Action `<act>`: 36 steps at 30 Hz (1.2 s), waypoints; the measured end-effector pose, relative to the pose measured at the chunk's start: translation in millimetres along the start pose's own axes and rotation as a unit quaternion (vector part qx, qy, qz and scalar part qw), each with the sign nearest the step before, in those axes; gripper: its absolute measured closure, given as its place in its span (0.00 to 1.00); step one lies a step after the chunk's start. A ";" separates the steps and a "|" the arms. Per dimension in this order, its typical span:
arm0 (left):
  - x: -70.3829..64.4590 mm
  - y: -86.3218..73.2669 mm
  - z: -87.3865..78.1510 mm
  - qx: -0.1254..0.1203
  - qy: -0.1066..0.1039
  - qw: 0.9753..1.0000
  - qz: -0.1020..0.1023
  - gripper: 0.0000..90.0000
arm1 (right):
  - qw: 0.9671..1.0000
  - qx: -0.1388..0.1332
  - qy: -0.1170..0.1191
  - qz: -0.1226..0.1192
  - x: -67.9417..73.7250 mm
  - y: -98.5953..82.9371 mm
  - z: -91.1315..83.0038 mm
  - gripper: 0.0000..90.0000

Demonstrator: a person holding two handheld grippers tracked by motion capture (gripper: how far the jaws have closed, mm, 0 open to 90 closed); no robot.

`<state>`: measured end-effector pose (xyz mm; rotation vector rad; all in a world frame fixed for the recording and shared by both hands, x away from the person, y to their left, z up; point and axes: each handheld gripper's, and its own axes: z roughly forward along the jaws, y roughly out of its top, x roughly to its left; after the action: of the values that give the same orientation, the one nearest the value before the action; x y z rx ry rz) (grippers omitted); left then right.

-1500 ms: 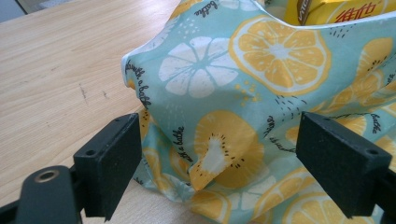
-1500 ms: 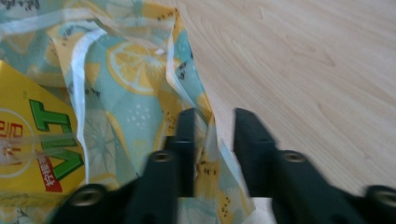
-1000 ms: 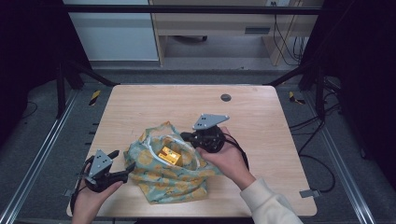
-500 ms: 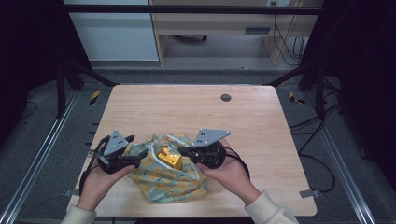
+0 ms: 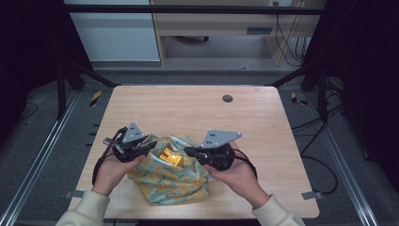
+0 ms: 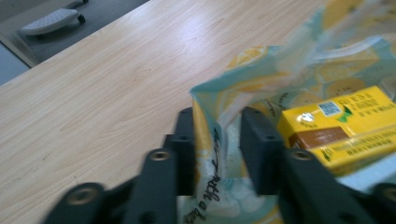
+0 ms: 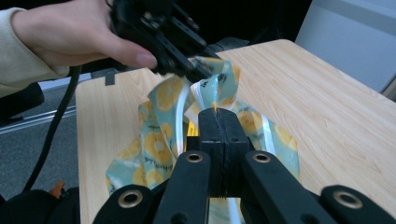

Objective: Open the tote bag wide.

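Two tools on one lemon-print bag (image 5: 169,176) at desk's (image 5: 188,108) near edge | right tool (image 7: 217,111) pinched tight on rim | left tool (image 6: 217,128) spread astride opposite rim | step: opening mouth | next: clamp left, part | yellow carton (image 6: 345,128) inside, long axis across mouth

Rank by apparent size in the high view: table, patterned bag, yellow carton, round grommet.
1. table
2. patterned bag
3. yellow carton, partly hidden inside the bag
4. round grommet
The last two look close in size; the order is unsure.
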<state>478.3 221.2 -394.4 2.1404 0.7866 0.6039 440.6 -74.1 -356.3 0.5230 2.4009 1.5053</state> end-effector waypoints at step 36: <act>-49.7 -80.1 -30.5 -0.015 -0.080 0.996 0.024 0.96 | 0.993 0.116 0.006 0.022 24.0 -117.5 -7.4 0.49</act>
<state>397.3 243.1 -447.2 2.1542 0.6373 0.4595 396.9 -116.5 -459.9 0.6198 2.6047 1.2555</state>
